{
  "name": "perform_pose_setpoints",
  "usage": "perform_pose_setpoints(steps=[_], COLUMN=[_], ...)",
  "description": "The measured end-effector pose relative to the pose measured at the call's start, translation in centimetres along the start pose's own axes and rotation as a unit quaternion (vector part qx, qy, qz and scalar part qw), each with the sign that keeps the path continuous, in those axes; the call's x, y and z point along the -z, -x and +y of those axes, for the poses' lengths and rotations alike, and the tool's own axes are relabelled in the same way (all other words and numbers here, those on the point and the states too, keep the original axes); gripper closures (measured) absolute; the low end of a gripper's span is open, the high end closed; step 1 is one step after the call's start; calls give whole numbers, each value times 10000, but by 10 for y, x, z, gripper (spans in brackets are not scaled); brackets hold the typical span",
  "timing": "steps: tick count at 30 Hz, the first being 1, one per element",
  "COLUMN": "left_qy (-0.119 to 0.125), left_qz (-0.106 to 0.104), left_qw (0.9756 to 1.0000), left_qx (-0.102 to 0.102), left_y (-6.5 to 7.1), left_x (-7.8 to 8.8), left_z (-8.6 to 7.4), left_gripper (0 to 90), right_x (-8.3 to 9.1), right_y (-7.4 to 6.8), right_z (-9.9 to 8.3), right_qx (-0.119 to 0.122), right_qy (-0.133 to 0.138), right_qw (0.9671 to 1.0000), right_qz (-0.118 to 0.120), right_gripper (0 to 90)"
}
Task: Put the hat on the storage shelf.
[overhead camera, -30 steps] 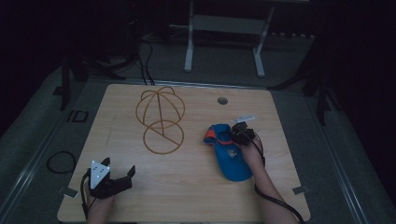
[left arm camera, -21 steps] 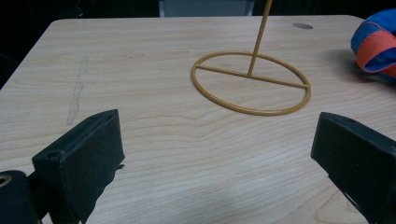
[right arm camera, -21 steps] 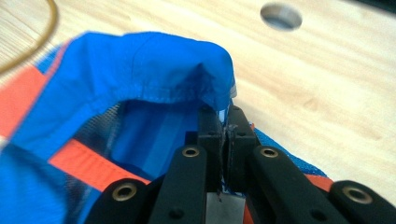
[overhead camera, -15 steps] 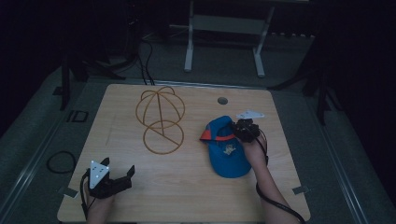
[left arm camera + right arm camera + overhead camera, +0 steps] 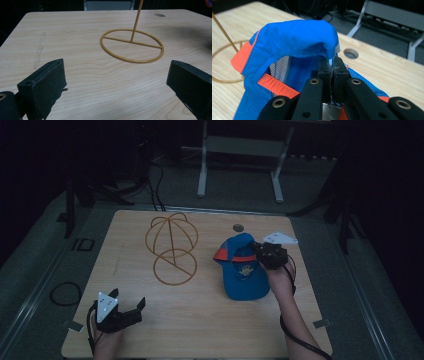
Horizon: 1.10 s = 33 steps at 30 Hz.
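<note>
high view: the blue cap (image 5: 243,268), beside the wire stand (image 5: 171,249), is clamped at its rim by the right gripper (image 5: 264,254) for lifting onto it, while the left gripper (image 5: 131,311) is kept open nearer the table (image 5: 200,330) edge.

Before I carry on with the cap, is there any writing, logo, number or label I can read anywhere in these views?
No readable text anywhere.
Blue cap: a small printed emblem on its front panel in the high view, too small and blurred to read.
Wire hat stand: no markings.
Wooden table: no lettering, a round hole near the far edge.
Tools: no legible labels on the left tool or the right tool.
</note>
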<state>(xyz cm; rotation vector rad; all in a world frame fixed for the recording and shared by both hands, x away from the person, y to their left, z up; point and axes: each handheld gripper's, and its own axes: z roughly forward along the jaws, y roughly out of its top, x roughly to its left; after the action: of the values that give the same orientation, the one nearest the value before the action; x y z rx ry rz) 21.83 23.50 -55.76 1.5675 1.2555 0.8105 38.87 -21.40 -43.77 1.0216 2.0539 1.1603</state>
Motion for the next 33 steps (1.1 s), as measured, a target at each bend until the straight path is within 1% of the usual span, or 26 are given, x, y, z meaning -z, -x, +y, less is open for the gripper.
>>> perform_pose_setpoints(steps=[2, 5, 8, 9, 10, 12, 13, 14, 17, 19, 21, 22, 25, 26, 27, 30, 32, 33], left_qy=[-5, -15, -82, -138, -138, -272, -272, -260, -143, -70, -10, 2, 4, 12, 12, 84, 138, 165], left_qz=[-16, -136, -184, -160, -160, -255, -255, -303, -503, -671, -808, -875, -1128, -1241, -1241, -1402, -1543, -1578], left_qw=[10000, 9999, 9998, 9998, 9998, 9992, 9992, 9991, 9985, 9976, 9964, 9958, 9932, 9916, 9916, 9891, 9868, 9860], left_qx=[-9, 67, -1, -39, -39, -113, -113, -136, -168, -175, -251, -256, -295, -355, -355, -435, -474, -505], left_y=[1, 2, 6, 8, 8, 14, 14, 17, 25, 31, 37, 39, 47, 52, 52, 62, 69, 72], left_x=[0, 0, -1, -1, -1, -3, -3, -2, 3, 6, 8, 8, 7, 6, 6, 4, 2, 1], left_z=[0, 2, 4, 5, 5, 9, 9, 12, 25, 35, 47, 50, 65, 75, 75, 91, 102, 107], left_gripper=[28, 28, 28, 28, 28, 30, 31, 31, 35, 47, 47, 48, 48, 48, 52, 54, 54, 54], right_x=[7, 19, 31, 35, 35, 46, 49, 49, 60, 62, 65, 69, 72, 74, 74, 77, 77, 77], right_y=[-1, -3, -5, -5, -5, -7, -7, -7, -7, -7, -8, -7, -8, -8, -8, -8, -8, -8], right_z=[5, 13, 19, 20, 20, 24, 25, 25, 30, 31, 33, 35, 35, 36, 36, 37, 37, 37], right_qx=[20, 70, 102, 104, 104, 158, 160, 160, 208, 219, 216, 187, 198, 191, 191, 195, 204, 204], right_qy=[108, 242, 390, 441, 441, 556, 601, 601, 705, 732, 770, 830, 888, 932, 932, 949, 953, 953], right_qw=[9999, 9997, 9992, 9990, 9990, 9983, 9981, 9981, 9973, 9971, 9968, 9964, 9959, 9955, 9955, 9953, 9952, 9952], right_qz=[8, 14, 31, 23, 23, -3, 0, 0, 10, 15, 6, 32, 11, 15, 15, 8, 16, 16], right_gripper=[876, 876, 877, 876, 876, 876, 876, 876, 876, 876, 876, 876, 875, 875, 875, 875, 875, 875])
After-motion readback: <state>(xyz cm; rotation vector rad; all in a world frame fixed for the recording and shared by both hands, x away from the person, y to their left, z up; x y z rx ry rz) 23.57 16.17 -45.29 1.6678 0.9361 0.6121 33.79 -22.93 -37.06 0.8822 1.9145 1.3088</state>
